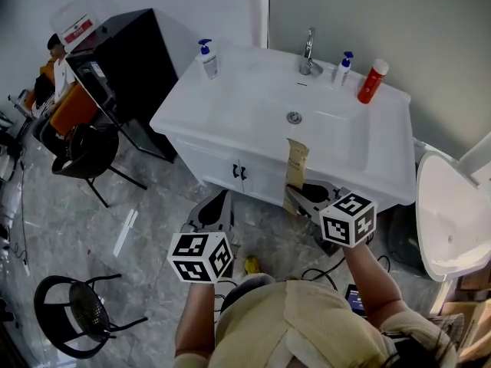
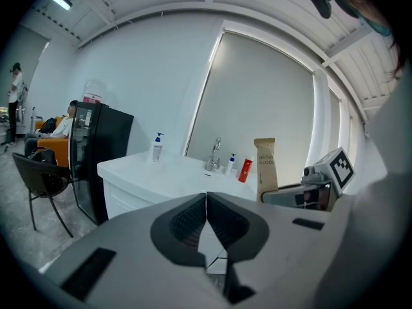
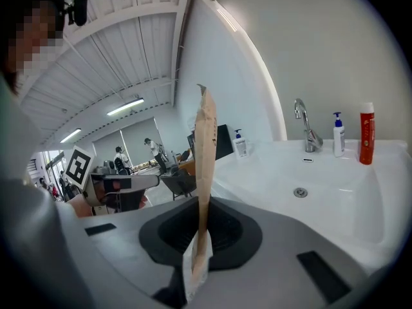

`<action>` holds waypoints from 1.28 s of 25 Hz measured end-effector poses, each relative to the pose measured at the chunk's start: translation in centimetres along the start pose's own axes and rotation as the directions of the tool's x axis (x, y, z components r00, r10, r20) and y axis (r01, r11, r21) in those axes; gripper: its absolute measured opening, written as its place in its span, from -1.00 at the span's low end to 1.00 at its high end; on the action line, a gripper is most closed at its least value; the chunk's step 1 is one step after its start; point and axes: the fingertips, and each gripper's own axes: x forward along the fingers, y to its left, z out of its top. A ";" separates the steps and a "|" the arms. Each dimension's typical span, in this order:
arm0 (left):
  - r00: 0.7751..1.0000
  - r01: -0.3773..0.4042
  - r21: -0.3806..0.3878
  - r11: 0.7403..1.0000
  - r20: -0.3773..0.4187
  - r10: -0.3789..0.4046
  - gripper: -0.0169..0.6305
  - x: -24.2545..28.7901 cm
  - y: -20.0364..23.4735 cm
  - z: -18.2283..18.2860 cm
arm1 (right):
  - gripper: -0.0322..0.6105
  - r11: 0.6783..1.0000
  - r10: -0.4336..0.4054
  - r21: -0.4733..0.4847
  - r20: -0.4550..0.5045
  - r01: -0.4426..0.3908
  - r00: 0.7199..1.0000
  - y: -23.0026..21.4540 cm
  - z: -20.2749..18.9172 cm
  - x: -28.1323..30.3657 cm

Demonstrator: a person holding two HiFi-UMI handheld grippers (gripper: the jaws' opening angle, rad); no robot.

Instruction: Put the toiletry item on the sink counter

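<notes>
— Right claw is clamped on the lower end of the pack, which stands upright in the air, short of the tabletop.
— Which step is that?
— Carrying, I'd judge; nothing is set down yet. Next the pack must go forward over the front edge to a bare flat stretch beside the basin, and only then should the claw open.
— And the left claw?
— Pressed together, nothing in it, beside the right.
— Do the views differ?
— Left gripper view shows the pack's face, printed "TOOTH BRUSH"; the right one sees only its thin edge. Head view alone shows both claws before the cabinet.
</notes>
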 end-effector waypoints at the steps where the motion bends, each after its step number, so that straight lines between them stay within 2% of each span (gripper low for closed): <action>1: 1.000 0.001 0.002 1.000 -0.005 -0.001 -0.83 0.2 0.8 0.2 | -0.77 1.000 -0.003 0.000 0.003 0.003 1.000 0.0 0.4 0.8; 9: 0.998 0.040 0.035 0.999 -0.042 -0.039 -0.83 2.0 5.3 1.7 | -0.77 0.999 -0.041 -0.011 0.022 0.042 0.999 0.4 2.5 5.8; 15: 0.998 0.058 0.031 0.998 -0.039 -0.057 -0.83 3.2 6.6 2.5 | -0.77 0.999 -0.051 -0.015 0.004 0.051 0.999 0.1 3.2 7.6; 32: 0.998 0.027 -0.002 1.000 -0.052 -0.027 -0.82 11.8 9.8 5.4 | -0.77 1.000 -0.014 0.003 -0.033 0.014 0.999 -7.0 7.0 14.0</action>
